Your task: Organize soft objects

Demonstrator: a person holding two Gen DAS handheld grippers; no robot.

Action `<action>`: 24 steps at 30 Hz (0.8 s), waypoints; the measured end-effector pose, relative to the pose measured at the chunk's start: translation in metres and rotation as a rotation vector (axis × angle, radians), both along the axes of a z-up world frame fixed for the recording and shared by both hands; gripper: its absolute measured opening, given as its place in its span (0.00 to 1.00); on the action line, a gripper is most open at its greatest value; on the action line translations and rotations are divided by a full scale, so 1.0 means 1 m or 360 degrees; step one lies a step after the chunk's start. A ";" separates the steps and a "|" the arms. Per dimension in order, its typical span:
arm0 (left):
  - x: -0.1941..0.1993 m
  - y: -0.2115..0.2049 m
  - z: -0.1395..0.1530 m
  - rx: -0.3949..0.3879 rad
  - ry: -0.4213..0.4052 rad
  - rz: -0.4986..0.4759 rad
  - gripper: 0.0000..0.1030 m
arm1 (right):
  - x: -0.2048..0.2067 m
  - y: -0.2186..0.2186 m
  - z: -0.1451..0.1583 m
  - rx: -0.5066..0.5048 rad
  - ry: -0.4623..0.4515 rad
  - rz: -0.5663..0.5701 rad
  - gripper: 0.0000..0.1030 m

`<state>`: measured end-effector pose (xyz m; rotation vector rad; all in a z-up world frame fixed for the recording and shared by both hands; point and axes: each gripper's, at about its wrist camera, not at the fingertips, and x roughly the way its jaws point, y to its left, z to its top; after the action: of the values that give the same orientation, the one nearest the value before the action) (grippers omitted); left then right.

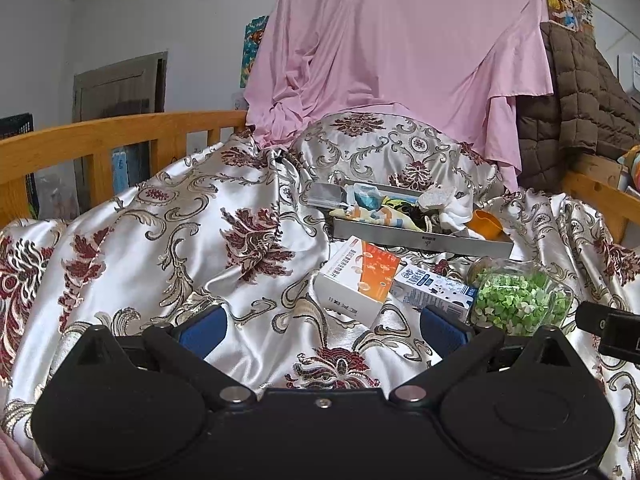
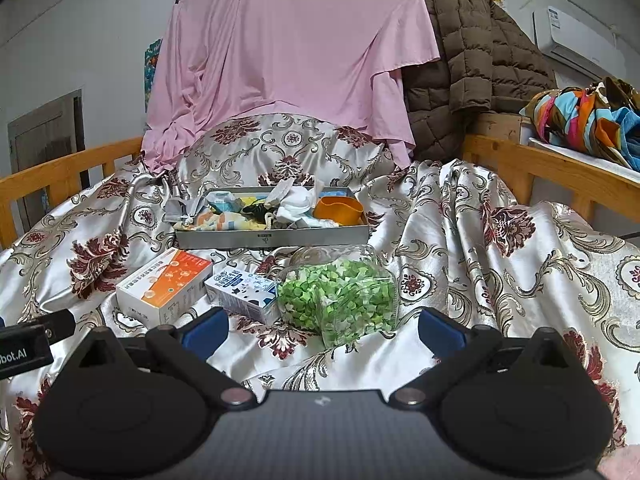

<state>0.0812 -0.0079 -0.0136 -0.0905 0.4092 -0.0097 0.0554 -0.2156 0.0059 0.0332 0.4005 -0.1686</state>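
Note:
A grey metal tray (image 2: 272, 238) (image 1: 420, 238) lies on the satin floral bedspread (image 2: 460, 240) (image 1: 160, 216), holding crumpled soft items: a white cloth (image 2: 298, 202) (image 1: 454, 208), patterned fabric (image 2: 218, 216) (image 1: 384, 212) and an orange cup (image 2: 338, 210) (image 1: 486, 224). In front of it lie an orange-white box (image 2: 164, 284) (image 1: 356, 280), a blue-white carton (image 2: 242, 290) (image 1: 434, 286) and a clear jar of green pieces (image 2: 340, 292) (image 1: 520, 298). My left gripper (image 1: 324, 330) is open above bare bedspread. My right gripper (image 2: 324, 330) is open just short of the jar.
A pink sheet (image 2: 288, 52) (image 1: 392, 48) hangs behind the bed, with a brown quilted jacket (image 2: 460, 68) (image 1: 576, 96) beside it. Orange wooden rails (image 2: 552, 168) (image 1: 100, 136) run along both sides. Colourful fabric (image 2: 588, 112) is piled on a ledge at right.

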 end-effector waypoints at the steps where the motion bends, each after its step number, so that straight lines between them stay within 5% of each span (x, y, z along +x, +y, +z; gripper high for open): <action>1: -0.001 -0.002 0.000 0.0003 -0.0004 -0.0012 0.99 | 0.000 0.000 0.000 0.0000 0.0000 -0.0001 1.00; 24: -0.005 -0.009 0.001 0.0006 -0.0025 0.0000 0.99 | 0.000 0.000 0.000 -0.0001 -0.0001 -0.0001 1.00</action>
<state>0.0758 -0.0169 -0.0124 -0.0866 0.3933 -0.0093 0.0552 -0.2155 0.0057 0.0328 0.3999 -0.1695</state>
